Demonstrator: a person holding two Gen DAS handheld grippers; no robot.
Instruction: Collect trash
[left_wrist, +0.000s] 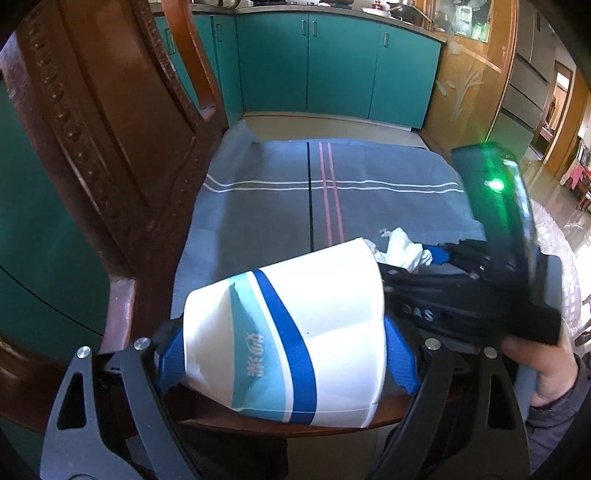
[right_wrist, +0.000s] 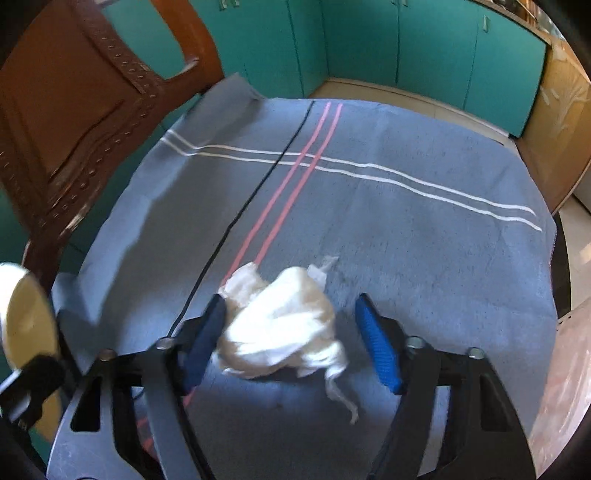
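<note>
Halfway through a trash pickup on a blue striped cloth (right_wrist: 406, 229): paper cup (left_wrist: 295, 339) clamped in left gripper (left_wrist: 284, 354), crumpled tissue (right_wrist: 280, 325) lying between right gripper's (right_wrist: 291, 343) parted fingers, not yet pinched, lifted or dropped in.

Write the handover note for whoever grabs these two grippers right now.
Left gripper: shut on the paper cup, held on its side above the chair's near edge.
Right gripper: open, astride the crumpled tissue; the left pad touches it, the right pad is clear.
The tissue lies on the blue striped cloth.
Done: cup in hand.
Left: close on the tissue, lift it, bin both. No bin in view.
</note>
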